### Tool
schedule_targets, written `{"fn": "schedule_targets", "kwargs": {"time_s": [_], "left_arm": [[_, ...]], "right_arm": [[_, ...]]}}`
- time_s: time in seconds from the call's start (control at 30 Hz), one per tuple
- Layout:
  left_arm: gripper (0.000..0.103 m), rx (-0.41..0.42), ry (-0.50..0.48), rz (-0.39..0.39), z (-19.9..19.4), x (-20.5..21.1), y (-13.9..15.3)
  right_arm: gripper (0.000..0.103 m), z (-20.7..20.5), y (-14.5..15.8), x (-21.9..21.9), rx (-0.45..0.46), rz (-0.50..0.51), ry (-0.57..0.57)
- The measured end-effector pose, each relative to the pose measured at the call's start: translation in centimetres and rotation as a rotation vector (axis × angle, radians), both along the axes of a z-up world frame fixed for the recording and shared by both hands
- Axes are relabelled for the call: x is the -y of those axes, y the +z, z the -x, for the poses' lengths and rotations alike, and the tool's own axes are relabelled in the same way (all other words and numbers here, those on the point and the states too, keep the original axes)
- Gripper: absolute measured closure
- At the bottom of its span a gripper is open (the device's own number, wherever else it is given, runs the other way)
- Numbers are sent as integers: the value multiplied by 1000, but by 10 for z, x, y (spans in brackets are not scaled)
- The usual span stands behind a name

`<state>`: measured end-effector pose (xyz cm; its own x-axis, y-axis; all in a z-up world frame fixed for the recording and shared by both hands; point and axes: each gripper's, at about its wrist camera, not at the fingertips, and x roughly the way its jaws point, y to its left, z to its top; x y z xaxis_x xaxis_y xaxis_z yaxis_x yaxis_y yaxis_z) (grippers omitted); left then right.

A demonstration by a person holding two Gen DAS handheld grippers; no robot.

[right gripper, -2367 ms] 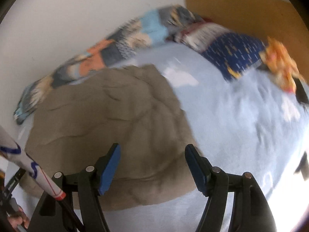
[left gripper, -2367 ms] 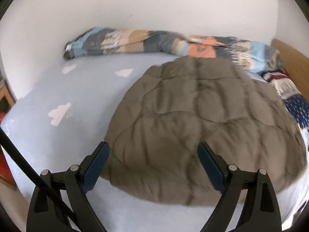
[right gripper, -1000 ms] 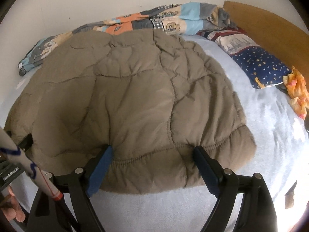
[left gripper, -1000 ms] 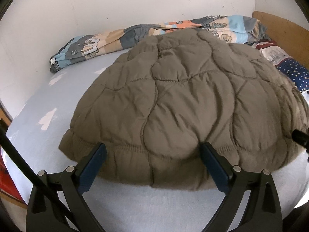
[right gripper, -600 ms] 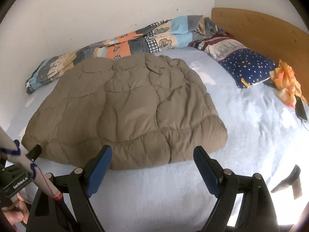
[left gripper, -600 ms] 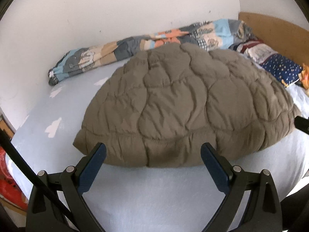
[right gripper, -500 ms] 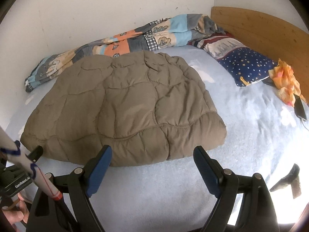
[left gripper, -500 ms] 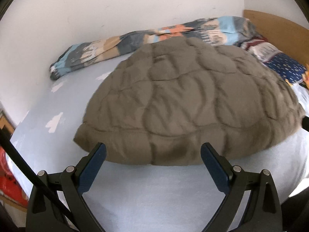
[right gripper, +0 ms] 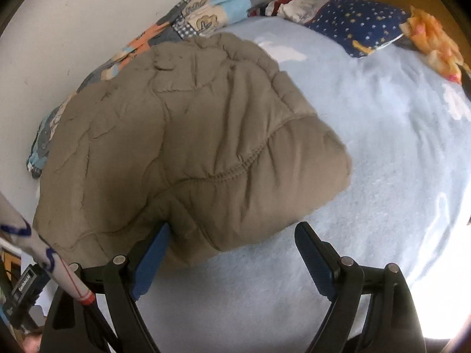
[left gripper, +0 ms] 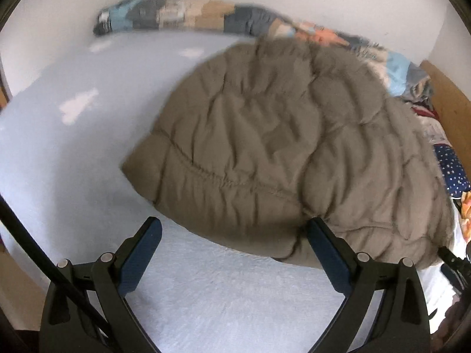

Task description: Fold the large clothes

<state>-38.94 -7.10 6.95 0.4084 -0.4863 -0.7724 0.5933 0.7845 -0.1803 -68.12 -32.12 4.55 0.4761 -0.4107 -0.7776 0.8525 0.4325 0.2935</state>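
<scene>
A large olive-brown quilted jacket (left gripper: 279, 147) lies spread on the light blue bed sheet (left gripper: 73, 153), its ribbed hem toward me. It also shows in the right wrist view (right gripper: 182, 141). My left gripper (left gripper: 232, 235) is open and empty at the hem's left part; its right finger touches the hem edge. My right gripper (right gripper: 232, 238) is open and empty at the hem's right corner; its left finger is partly under the fabric.
A patchwork duvet (left gripper: 188, 17) is bunched along the white wall. A star-print pillow (right gripper: 356, 20) and orange cloth (right gripper: 435, 44) lie by the wooden headboard (left gripper: 450, 100). A white pole (right gripper: 44, 253) crosses the right view's lower left.
Both grippers have moved apart and closer to the jacket's hem, the left toward its left corner, the right toward its right corner. Both stay open. The jacket lies flat as before.
</scene>
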Motion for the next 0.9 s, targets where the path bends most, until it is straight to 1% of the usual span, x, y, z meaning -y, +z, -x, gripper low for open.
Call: {"fn": "schedule_targets", "kwargs": {"time_s": [0.03,0.1,0.17,0.2,0.23,0.27,0.3,0.4,0.5,0.57,0.63,0.77,0.9], "left_arm": [[4,25,-6,18,6,-3,8],[4,116,-25,69,22,-12,32],[4,231,-47,112,42,-22,59],[4,281,-53,138,53,-30,70],[4,306,-55,154,59,-36,76],[4,324,-57,165,66,-42,80],[4,335,-62,172,74,-50,82],[4,318,-89,168,85,-60,78],[4,319,-113,141,95,-57,75],[4,322,-125,141,102,-57,77],[4,328,-136,151,110,-59,80],[4,363,-148,178,129,-70,97],[4,438,-123,203,142,-80,124]], "right_arm": [[13,2,7,-5,-6,33,2],[13,9,28,-20,6,138,3],[13,12,45,-37,19,234,21],[13,12,50,-43,18,265,30],[14,11,59,-54,16,316,48],[14,11,64,-59,18,341,59],[14,11,68,-66,24,363,68],[14,13,72,-83,25,389,101],[14,11,70,-102,9,391,133],[14,11,67,-107,6,390,157],[14,9,68,-122,2,409,182],[14,7,77,-142,-18,451,223],[12,12,95,-157,0,486,234]]}}
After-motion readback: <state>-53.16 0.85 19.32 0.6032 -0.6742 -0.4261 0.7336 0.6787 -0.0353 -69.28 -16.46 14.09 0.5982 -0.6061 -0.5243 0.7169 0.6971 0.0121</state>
